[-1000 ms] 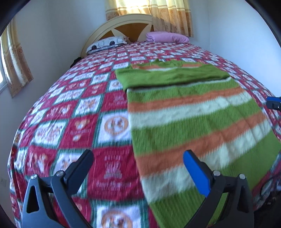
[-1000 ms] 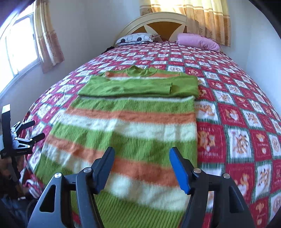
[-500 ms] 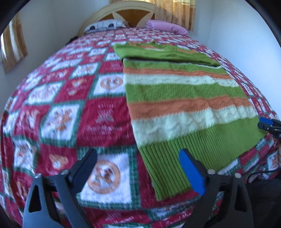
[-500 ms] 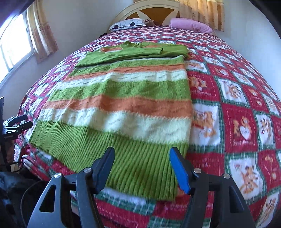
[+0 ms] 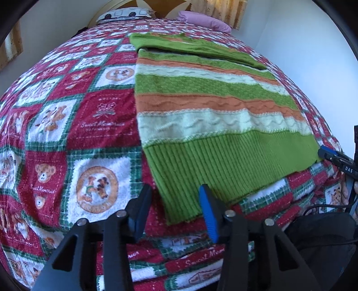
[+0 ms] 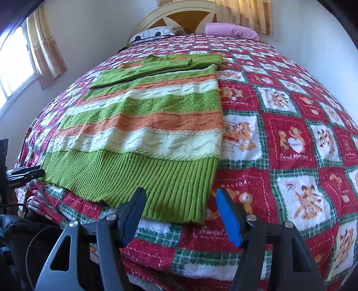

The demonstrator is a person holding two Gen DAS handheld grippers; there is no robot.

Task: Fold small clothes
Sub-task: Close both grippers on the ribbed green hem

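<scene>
A green, orange and cream striped knit sweater [image 5: 212, 107] lies flat on the bed, sleeves folded across its far end, ribbed green hem toward me. It also shows in the right wrist view [image 6: 152, 125]. My left gripper [image 5: 175, 195] is open, its fingers on either side of the hem's left corner at the bed's front edge. My right gripper [image 6: 180, 198] is open, its fingers on either side of the hem's right corner. Neither holds cloth. Each gripper shows at the edge of the other's view: the right one [image 5: 335, 156], the left one [image 6: 24, 174].
The bed has a red, white and green patchwork blanket [image 5: 73, 125] with bear pictures. Pillows, one pink [image 6: 230, 31], and a headboard [image 6: 190, 13] are at the far end. White walls stand on both sides, a window [image 6: 13, 65] at left. Dark cables hang below the bed's front edge.
Both grippers have drawn back and down from over the sweater to its near hem at the bed's front edge. Their jaws have narrowed somewhat, the left more, but stay open.
</scene>
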